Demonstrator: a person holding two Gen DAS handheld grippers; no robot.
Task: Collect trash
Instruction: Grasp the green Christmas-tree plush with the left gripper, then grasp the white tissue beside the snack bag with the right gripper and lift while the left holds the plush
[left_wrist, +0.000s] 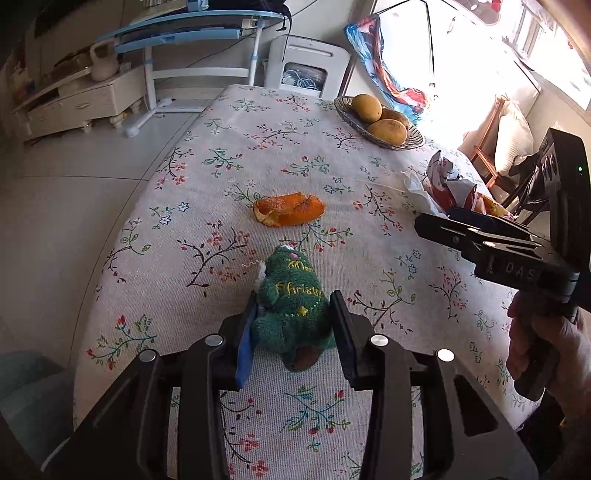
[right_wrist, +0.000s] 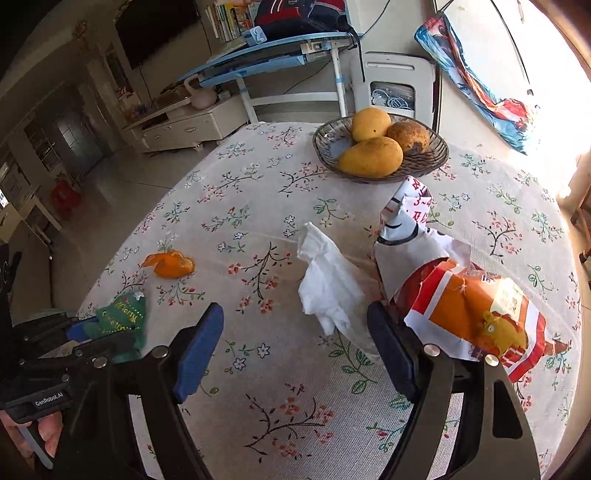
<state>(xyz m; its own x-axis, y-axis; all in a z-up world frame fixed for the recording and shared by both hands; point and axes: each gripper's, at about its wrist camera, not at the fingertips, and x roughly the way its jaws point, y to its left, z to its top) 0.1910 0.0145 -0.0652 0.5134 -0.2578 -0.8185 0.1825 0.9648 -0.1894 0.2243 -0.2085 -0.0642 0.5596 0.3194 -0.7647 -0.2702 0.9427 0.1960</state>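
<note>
My left gripper (left_wrist: 293, 314) is shut on a green plush Christmas toy (left_wrist: 291, 306) at the near part of the floral-cloth table (left_wrist: 207, 155). An orange peel (left_wrist: 288, 210) lies just beyond it. The toy (right_wrist: 120, 321) and peel (right_wrist: 170, 264) also show in the right wrist view. My right gripper (right_wrist: 295, 332) is open and empty above the cloth, with a crumpled white tissue (right_wrist: 327, 284) between and just beyond its fingers. A torn red-and-orange snack wrapper (right_wrist: 472, 306) lies against the right finger. The right gripper (left_wrist: 480, 240) shows in the left wrist view.
A wire basket (right_wrist: 436, 160) with three mangoes (right_wrist: 371, 157) stands at the table's far side. Beyond the table are a blue desk (right_wrist: 273, 55), a white appliance (right_wrist: 395, 85) and a low cabinet (right_wrist: 184, 127). The table's left edge drops to the tiled floor.
</note>
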